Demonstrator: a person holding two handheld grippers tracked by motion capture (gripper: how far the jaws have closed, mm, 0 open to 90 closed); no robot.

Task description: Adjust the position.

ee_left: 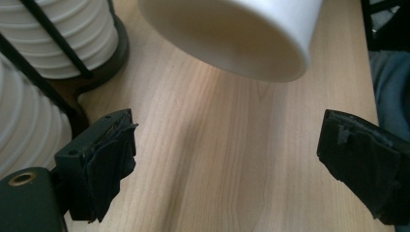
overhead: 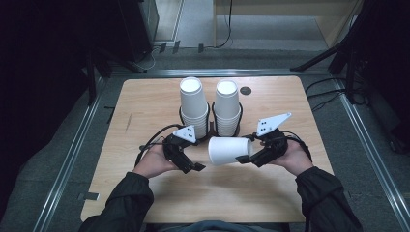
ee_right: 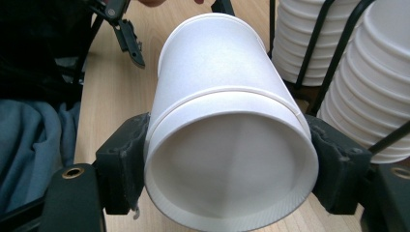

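Paper cup (ee_right: 227, 121): light, thin-walled, easily crushed; lying sideways.
Right gripper (ee_right: 227, 169): half closed on the stiffer rim.
Left gripper (ee_left: 227, 159): wide open, nothing held.

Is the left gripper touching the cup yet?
Apart. In the left gripper view, the left gripper has wide-open jaws over bare table, with the cup beyond them.

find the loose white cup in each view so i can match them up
High view: the white cup lies sideways at centre, clamped by the right gripper.
Left gripper view: top centre, its wide end above the open jaws.
Right gripper view: centre, its wall pinched between the jaws.
Shared landmark: the cup stacks in black holders.
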